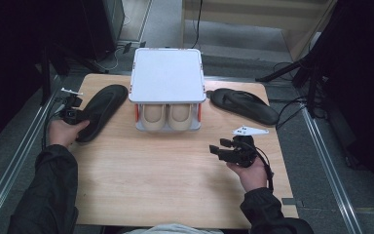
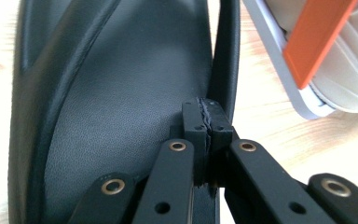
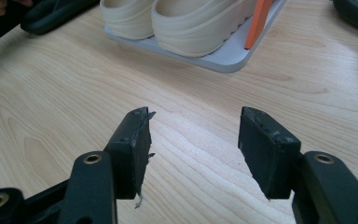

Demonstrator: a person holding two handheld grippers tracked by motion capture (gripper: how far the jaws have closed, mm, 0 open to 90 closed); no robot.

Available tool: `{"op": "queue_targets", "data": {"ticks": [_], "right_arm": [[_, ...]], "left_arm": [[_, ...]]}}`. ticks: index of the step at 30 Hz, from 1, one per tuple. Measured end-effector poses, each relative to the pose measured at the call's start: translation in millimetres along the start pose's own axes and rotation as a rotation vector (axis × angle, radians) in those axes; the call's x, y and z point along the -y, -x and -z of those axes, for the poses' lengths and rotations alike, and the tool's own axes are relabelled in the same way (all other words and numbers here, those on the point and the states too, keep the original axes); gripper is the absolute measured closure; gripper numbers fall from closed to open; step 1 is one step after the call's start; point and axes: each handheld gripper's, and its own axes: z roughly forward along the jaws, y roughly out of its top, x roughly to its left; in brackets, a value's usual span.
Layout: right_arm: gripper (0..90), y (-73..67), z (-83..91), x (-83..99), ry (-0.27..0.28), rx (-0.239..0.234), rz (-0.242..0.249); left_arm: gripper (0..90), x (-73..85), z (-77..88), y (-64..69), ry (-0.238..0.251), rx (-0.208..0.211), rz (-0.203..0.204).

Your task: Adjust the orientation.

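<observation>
Pinching the rim of the black sandal (image 2: 121,93), the left gripper (image 2: 207,116) is clamped; the right gripper (image 3: 193,135) is held spread over the bench (image 1: 175,185).

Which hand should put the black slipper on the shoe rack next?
The left. Its left gripper is already shut on the edge of the left black slipper, right beside the shoe rack. The right gripper is open over bare table, holding nothing.
</observation>
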Motion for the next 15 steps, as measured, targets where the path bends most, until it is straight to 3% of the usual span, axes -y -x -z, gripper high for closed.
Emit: {"op": "queue_targets", "data": {"ticks": [4, 15], "right_arm": [[44.5, 2.1, 0.6, -0.3, 0.000, 0.003, -0.012], [44.5, 0.5, -0.6, -0.2, -0.001, -0.001, -0.011]], "left_arm": [[89.0, 1.4, -5.7, 12.5, -0.012, 0.010, -0.008], [87.9, 1.1, -17.6, 30.6, -0.016, 0.041, -0.006]]}}
